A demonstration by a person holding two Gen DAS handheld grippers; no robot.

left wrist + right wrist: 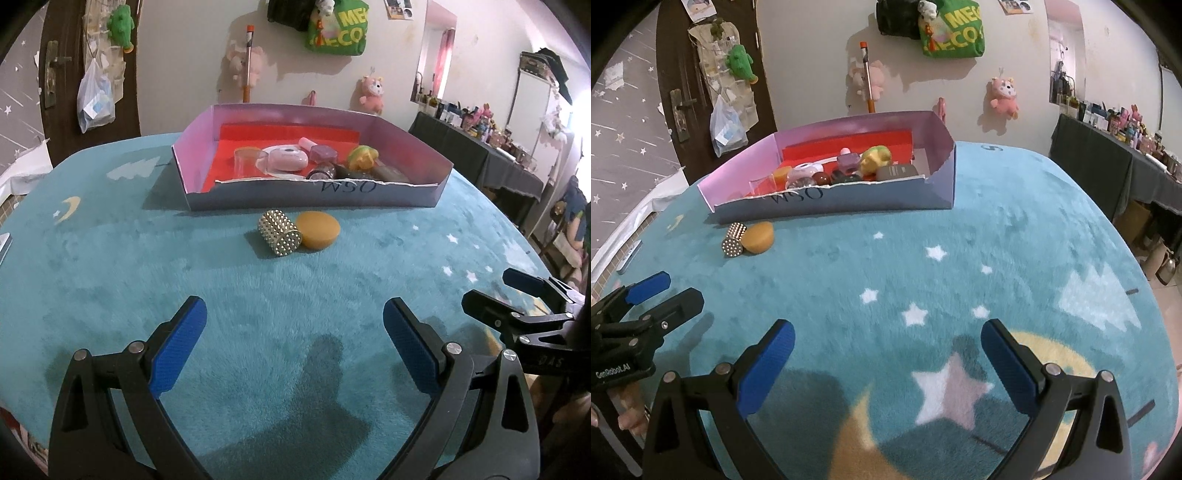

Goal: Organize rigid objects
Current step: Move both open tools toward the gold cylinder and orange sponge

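While both the left gripper (295,343) and right gripper (888,360) hover spread and empty over the teal blanket (110,288), the studded cylinder (280,232) lies touching the yellow puck (318,230). Both sit just before the box (314,192), near the blanket's far edge.

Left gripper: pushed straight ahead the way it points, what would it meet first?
Likely the studded cylinder, lying on the blanket in line with the open left gripper, touching the orange puck; the box stands behind. Depth is uncertain.
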